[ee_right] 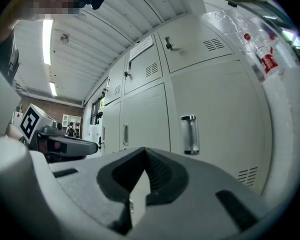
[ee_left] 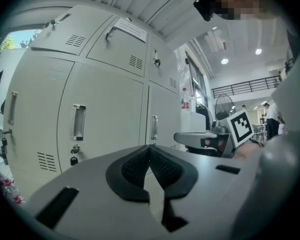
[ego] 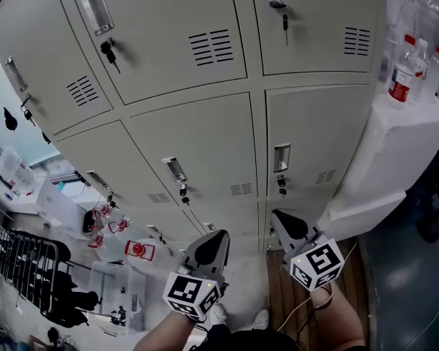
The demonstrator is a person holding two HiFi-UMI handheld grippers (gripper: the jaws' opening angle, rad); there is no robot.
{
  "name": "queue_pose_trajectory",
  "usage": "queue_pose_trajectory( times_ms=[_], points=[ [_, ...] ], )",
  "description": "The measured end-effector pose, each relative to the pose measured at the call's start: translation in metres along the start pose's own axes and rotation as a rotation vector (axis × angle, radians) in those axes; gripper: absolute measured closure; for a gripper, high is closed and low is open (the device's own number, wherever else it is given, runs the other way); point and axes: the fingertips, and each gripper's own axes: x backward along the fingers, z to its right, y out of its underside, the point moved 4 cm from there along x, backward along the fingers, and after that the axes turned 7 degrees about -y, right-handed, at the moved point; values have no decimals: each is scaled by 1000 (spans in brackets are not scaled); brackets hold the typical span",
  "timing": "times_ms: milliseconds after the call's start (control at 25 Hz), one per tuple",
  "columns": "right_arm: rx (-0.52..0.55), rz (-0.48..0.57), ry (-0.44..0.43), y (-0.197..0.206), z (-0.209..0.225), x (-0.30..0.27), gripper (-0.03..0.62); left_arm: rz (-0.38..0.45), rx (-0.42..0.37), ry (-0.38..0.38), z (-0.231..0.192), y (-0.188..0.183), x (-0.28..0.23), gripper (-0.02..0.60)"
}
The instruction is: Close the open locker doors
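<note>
Both jaws were closed, with nothing between them. The left gripper (ee_left: 150, 150) and right gripper (ee_right: 144, 152) sat side by side near 6 o'clock in the head view, aimed level at the lockers (ego: 205, 148). The doors in view, from 9 round to 1 o'clock, all looked shut, and keys (ego: 183, 191) hung from several locks

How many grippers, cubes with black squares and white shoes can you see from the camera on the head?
Grey plastic hand-held grippers, both shut and empty: 2
White cubes with black square markers, one on each gripper: 2
White shoes: 2
Total: 6
</note>
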Motion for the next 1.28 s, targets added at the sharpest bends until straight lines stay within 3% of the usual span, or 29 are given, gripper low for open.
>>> queue_pose_trajectory(
  times_ms=[400,720,1000,1280],
  points=[
    [-65,-6,-94,14,-72,-52,592,-7,32,-100,-61,11,64,580],
    [-73,-39,-81,23,-172,-88,592,12,55,-122,-134,14,149,580],
    [-50,-54,30,24,-243,-73,592,17,75,-40,-162,25,210,580],
    [-38,-50,197,15,-268,-6,592,11,69,100,-133,27,237,580]
  ],
)
